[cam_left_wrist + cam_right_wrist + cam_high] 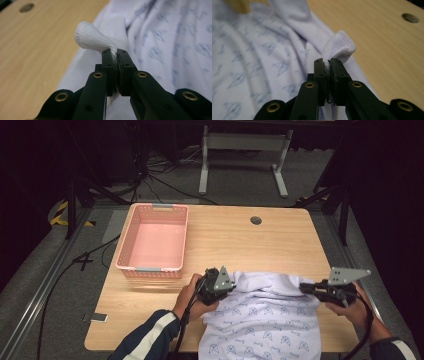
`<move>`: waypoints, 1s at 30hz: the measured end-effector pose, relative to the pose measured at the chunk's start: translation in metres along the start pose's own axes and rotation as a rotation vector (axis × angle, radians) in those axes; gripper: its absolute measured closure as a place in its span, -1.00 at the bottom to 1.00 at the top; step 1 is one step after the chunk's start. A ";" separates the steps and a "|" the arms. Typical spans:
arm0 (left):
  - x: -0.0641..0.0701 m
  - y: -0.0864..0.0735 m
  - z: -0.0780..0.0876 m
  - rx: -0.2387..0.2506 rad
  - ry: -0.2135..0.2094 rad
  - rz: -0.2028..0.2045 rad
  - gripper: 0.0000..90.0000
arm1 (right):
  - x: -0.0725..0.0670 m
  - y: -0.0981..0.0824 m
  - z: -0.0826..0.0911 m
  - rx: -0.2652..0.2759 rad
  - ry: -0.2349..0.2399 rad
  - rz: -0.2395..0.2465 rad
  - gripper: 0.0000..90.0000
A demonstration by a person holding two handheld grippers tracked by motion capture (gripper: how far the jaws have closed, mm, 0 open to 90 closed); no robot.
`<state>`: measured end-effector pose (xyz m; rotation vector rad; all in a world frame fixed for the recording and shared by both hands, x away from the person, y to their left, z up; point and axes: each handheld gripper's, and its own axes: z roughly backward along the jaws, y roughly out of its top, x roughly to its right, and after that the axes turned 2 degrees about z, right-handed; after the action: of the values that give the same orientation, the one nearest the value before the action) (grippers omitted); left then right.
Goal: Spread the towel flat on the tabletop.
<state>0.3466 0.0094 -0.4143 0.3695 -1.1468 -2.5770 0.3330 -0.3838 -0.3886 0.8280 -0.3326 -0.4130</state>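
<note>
Printed white garment (pixel 265 320) drapes over the table's (pixel 235 240) near edge, left gripper (pixel 226 287) and right gripper (pixel 306 289) each clamped tight on a hem corner; pink basket (pixel 131 247) sits far-left.

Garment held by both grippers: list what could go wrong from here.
1. The left gripper and right gripper each pinch only a small bit of the garment's hem, so it may slip out.
2. The garment's near end hangs over the table edge; its weight could drag it off.
</note>
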 end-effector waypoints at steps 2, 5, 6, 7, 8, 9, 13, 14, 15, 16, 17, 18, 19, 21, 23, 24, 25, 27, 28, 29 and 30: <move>0.011 -0.013 0.002 -0.017 -0.037 0.013 0.90 | -0.014 -0.006 0.001 -0.003 0.030 -0.010 0.85; 0.020 -0.023 0.004 -0.061 -0.053 0.001 0.90 | -0.036 -0.019 0.001 -0.045 0.076 -0.003 0.85; 0.022 -0.026 0.004 -0.083 -0.047 0.000 0.90 | -0.036 -0.019 0.001 -0.045 0.076 -0.003 0.85; 0.023 -0.028 0.003 -0.108 -0.039 0.003 0.90 | -0.040 -0.022 -0.001 -0.067 0.081 0.000 0.85; 0.023 -0.030 0.000 -0.128 -0.039 0.010 0.90 | -0.042 -0.027 -0.004 -0.105 0.081 0.001 0.85; 0.022 -0.031 -0.003 -0.156 -0.036 0.001 0.90 | -0.044 -0.030 -0.008 -0.136 0.075 -0.005 0.85; 0.018 -0.033 -0.014 -0.193 -0.002 0.004 0.90 | -0.043 -0.039 -0.017 -0.200 0.058 -0.036 0.85; 0.017 -0.033 -0.015 -0.196 0.016 -0.001 0.91 | -0.043 -0.042 -0.022 -0.228 0.047 -0.027 0.85; 0.015 -0.033 -0.017 -0.201 0.031 0.005 0.91 | -0.041 -0.043 -0.023 -0.224 0.047 -0.035 0.85; 0.008 -0.031 -0.020 -0.205 0.024 0.022 0.91 | -0.038 -0.043 -0.024 -0.219 0.049 -0.045 0.85; 0.004 -0.029 -0.022 -0.212 0.039 0.017 0.91 | -0.034 -0.044 -0.025 -0.215 0.028 -0.050 0.85; 0.002 -0.027 -0.026 -0.213 0.064 0.010 0.91 | -0.032 -0.044 -0.026 -0.215 0.010 -0.055 0.85; -0.001 -0.024 -0.029 -0.218 0.089 -0.007 0.91 | -0.029 -0.044 -0.028 -0.213 -0.002 -0.055 0.85; -0.003 -0.021 -0.033 -0.231 0.117 -0.021 0.91 | -0.026 -0.043 -0.030 -0.213 -0.013 -0.054 0.86; -0.012 -0.013 -0.043 -0.247 0.161 -0.053 0.91 | -0.018 -0.040 -0.035 -0.218 -0.048 -0.048 0.86; -0.019 -0.009 -0.049 -0.253 0.180 -0.046 0.91 | -0.013 -0.039 -0.038 -0.219 -0.061 -0.047 0.86; -0.025 -0.005 -0.053 -0.265 0.194 -0.050 0.91 | -0.004 -0.037 -0.042 -0.221 -0.085 -0.052 0.86; -0.037 0.002 -0.063 -0.287 0.239 -0.066 0.91 | 0.012 -0.033 -0.049 -0.227 -0.113 -0.066 0.86; -0.043 0.006 -0.068 -0.295 0.258 -0.069 0.91 | 0.021 -0.032 -0.053 -0.227 -0.133 -0.073 0.86; -0.049 0.009 -0.074 -0.299 0.273 -0.066 0.91 | 0.029 -0.030 -0.057 -0.230 -0.157 -0.072 0.86; -0.055 0.012 -0.079 -0.303 0.286 -0.071 0.91 | 0.036 -0.027 -0.061 -0.237 -0.179 -0.074 0.86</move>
<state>0.4270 -0.0315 -0.4499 0.6881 -0.6456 -2.5950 0.3854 -0.3784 -0.4436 0.5735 -0.4112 -0.5857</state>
